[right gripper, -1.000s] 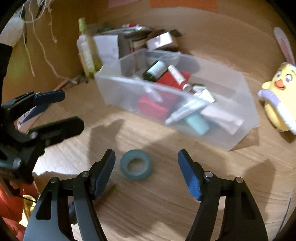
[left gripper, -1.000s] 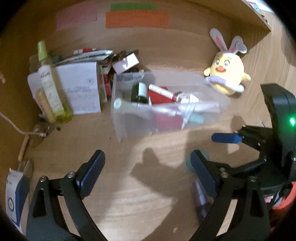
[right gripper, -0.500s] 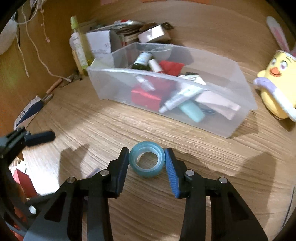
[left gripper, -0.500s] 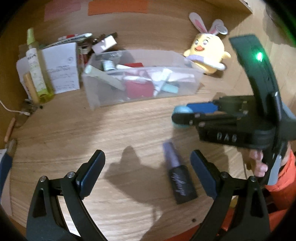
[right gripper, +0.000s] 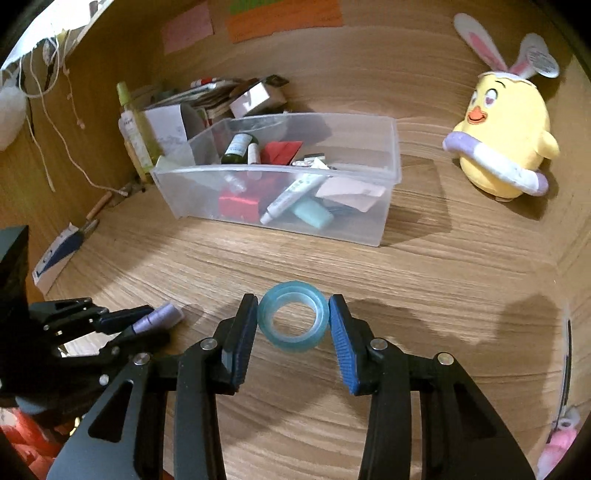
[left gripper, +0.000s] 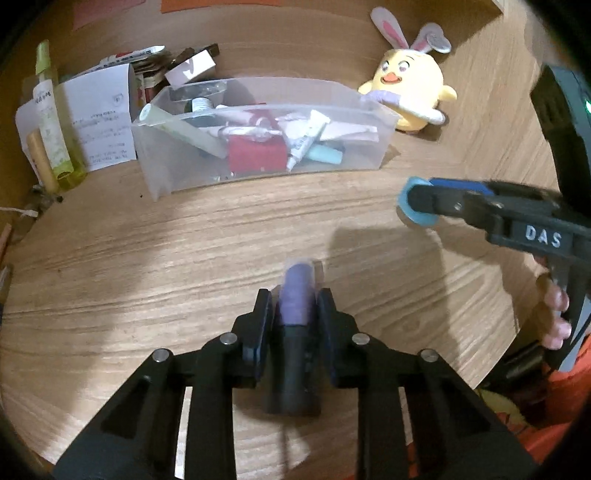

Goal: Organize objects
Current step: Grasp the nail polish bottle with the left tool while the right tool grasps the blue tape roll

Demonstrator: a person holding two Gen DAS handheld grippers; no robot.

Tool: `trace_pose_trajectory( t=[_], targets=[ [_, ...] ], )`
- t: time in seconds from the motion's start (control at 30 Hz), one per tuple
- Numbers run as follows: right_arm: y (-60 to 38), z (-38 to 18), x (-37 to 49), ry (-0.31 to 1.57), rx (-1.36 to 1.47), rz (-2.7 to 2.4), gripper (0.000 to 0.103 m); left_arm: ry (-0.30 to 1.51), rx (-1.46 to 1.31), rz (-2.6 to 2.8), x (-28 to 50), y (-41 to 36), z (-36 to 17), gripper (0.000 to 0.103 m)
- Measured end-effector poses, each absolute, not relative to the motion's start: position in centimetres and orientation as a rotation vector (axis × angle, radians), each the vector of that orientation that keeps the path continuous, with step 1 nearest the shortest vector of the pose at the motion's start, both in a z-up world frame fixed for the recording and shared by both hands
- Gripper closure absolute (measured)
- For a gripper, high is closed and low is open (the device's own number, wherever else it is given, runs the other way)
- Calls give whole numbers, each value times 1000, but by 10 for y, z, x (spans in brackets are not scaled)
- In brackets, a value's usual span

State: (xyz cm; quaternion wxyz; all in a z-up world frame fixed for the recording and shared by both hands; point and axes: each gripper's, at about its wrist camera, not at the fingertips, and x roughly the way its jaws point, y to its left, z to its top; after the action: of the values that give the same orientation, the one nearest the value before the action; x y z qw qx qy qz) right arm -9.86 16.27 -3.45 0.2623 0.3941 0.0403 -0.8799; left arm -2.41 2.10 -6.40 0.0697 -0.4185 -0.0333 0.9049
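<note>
Right gripper (right gripper: 293, 325) pinches the light, stiff tape roll (right gripper: 293, 314) across its rim; left gripper (left gripper: 295, 314) clamps the slick purple bottle (left gripper: 295, 295)

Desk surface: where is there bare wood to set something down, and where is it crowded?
Bare wood lies between the clear bin and both grippers, and between the bin and the chick plush. The bin itself is heaped with tubes and boxes. Crowded: the back-left corner behind it, with the spray bottle, papers and small boxes.

I see a wooden desk (right gripper: 424, 266) with wood-panel wall (right gripper: 369, 55) ahead of my tongs (coloured paper notes (right gripper: 284, 14) stuck on).
</note>
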Motion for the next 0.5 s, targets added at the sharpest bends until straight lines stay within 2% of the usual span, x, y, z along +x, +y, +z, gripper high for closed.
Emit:
trace_pose_trajectory(
  t=[0.5],
  targets=[
    [169, -1, -116, 11, 934, -2420, 67, -165, -1076, 2828, -61, 6, -15, 81]
  ],
)
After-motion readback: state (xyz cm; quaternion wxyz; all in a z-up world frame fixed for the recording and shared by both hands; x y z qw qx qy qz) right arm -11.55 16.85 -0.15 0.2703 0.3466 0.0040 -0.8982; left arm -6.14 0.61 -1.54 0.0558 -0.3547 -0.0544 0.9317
